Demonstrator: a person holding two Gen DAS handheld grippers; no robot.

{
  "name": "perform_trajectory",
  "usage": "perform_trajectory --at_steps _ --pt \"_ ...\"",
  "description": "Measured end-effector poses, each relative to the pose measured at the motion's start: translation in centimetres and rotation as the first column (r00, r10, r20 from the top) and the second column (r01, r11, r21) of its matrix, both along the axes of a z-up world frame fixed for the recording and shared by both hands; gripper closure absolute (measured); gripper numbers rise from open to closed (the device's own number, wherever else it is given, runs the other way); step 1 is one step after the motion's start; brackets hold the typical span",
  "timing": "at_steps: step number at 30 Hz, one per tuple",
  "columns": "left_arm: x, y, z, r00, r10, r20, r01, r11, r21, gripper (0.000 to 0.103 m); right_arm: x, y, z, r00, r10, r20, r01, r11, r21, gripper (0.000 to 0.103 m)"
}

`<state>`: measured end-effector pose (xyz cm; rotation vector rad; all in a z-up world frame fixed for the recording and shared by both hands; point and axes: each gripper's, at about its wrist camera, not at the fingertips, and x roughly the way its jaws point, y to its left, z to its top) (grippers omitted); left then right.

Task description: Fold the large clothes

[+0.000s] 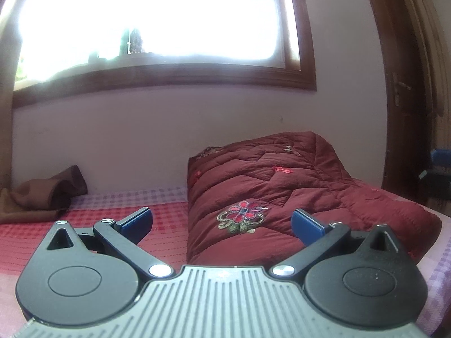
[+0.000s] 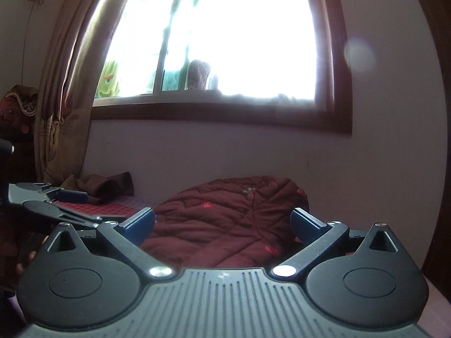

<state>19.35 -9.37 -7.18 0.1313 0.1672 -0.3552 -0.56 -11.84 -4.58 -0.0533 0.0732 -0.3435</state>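
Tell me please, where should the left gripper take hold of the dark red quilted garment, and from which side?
Probably at the near lower edge of the dark red quilted garment, coming from the front. The garment lies bunched on the bed, and that edge faces the open left gripper, which holds nothing yet.

Black grippers, ribbed grey bodies, blue fingers (image 1: pixel 138 222), silver screws.

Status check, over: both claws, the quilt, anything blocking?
Left claw open, right claw open, both empty. Maroon quilted floral blanket bundled on checked bed, untouched. Brown cloth lies aside.
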Motion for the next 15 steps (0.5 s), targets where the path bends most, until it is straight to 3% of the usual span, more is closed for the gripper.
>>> perform_trajectory --at_steps 15 --pt "-2.2 -1.4 1.1 0.996 0.063 0.057 -0.066 0.997 0.049 0.0 -2.2 0.1 -0.9 0.999 -0.051 -0.009 0.051 0.993 0.107 0.0"
